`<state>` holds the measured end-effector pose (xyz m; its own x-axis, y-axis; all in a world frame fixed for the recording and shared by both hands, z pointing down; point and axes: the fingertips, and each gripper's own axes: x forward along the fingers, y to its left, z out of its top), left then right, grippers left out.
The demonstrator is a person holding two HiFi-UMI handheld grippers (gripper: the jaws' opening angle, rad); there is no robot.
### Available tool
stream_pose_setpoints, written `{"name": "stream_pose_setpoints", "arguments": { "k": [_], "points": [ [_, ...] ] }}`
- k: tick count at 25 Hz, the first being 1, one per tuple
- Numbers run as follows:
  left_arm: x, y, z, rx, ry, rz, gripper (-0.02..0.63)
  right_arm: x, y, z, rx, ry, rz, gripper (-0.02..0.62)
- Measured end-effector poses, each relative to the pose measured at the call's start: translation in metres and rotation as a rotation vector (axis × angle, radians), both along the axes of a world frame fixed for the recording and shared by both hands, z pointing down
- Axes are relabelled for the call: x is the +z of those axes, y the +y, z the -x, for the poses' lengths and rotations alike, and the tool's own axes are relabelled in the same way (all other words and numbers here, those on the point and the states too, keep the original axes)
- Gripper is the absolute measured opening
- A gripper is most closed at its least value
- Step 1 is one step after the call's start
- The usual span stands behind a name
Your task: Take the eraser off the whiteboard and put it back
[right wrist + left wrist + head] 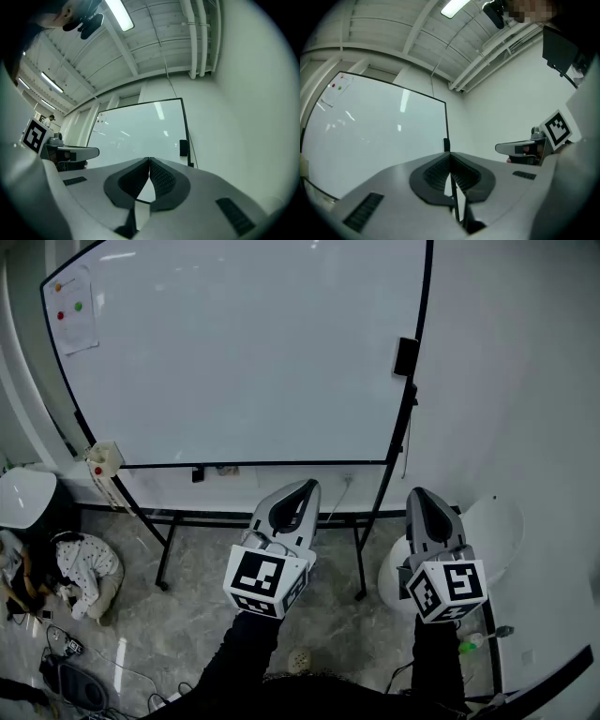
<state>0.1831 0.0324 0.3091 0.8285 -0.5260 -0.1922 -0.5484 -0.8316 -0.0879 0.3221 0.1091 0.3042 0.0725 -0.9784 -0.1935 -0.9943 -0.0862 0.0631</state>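
Note:
The black eraser (406, 356) sticks to the right edge of the big whiteboard (244, 352), about halfway up. Both grippers are held side by side in front of the board, below it and well apart from the eraser. My left gripper (306, 487) is shut with nothing in it, its tips meeting (450, 157). My right gripper (419, 495) is also shut and empty (149, 161). The eraser (183, 148) shows small, just right of the right gripper's tips, and in the left gripper view the eraser (446, 145) sits right above the closed tips.
A paper with coloured magnets (75, 307) hangs at the board's top left. The board's stand (361, 549) reaches the floor ahead of me. A white round seat (497, 526) stands at the right, a person (84, 570) sits on the floor at the left beside cables (70, 648).

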Motion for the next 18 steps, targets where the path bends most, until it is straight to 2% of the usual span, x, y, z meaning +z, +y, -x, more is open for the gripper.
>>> {"name": "stream_pose_setpoints", "arguments": {
  "k": [11,18],
  "points": [
    [-0.005,-0.077,-0.004,0.028,0.001,-0.027,0.005,-0.002,-0.078,-0.007,0.035,-0.018,-0.009,0.009],
    [-0.004,-0.115,0.005,0.022,0.009,-0.019,0.005,0.001,-0.108,-0.004,0.059,-0.025,-0.014,0.009]
  ]
}}
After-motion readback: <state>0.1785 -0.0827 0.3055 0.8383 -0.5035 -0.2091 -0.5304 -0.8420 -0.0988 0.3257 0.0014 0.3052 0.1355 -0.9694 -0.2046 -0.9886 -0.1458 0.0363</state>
